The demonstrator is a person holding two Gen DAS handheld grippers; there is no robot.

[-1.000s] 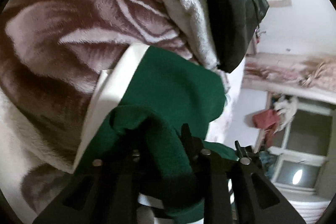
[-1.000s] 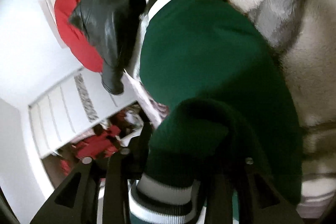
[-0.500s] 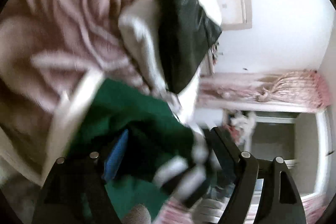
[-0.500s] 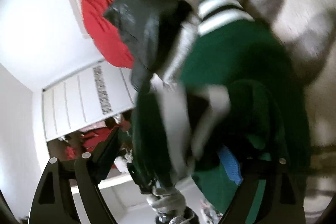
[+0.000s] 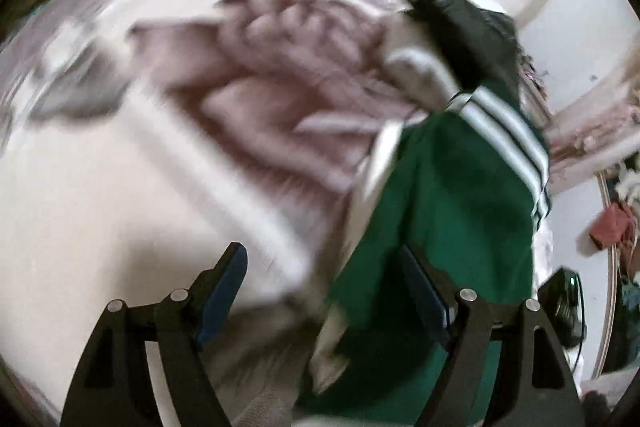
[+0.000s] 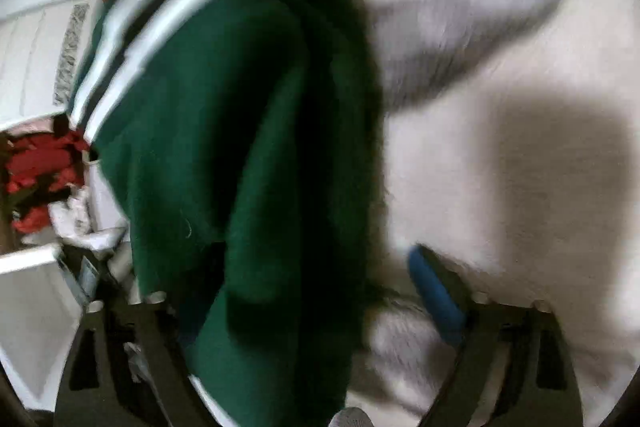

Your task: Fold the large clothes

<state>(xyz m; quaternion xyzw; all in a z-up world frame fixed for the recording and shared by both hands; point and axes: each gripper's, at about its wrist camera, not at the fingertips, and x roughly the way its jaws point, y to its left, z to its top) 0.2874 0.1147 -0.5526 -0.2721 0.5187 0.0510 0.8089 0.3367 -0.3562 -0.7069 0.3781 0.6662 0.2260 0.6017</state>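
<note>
Evidently the green striped-hem jacket (image 5: 452, 211) is lying folded on the floral blanket (image 5: 240, 99), the left hand-held gripper (image 5: 324, 267) standing apart and the right hand-held gripper (image 6: 288, 291) opening, both releasing it.

A home bedroom: a plush rose-patterned blanket (image 5: 248, 115) fills the frame, clothes are piled at the top, white walls and a cluttered shelf (image 5: 592, 131) stand at right.
</note>
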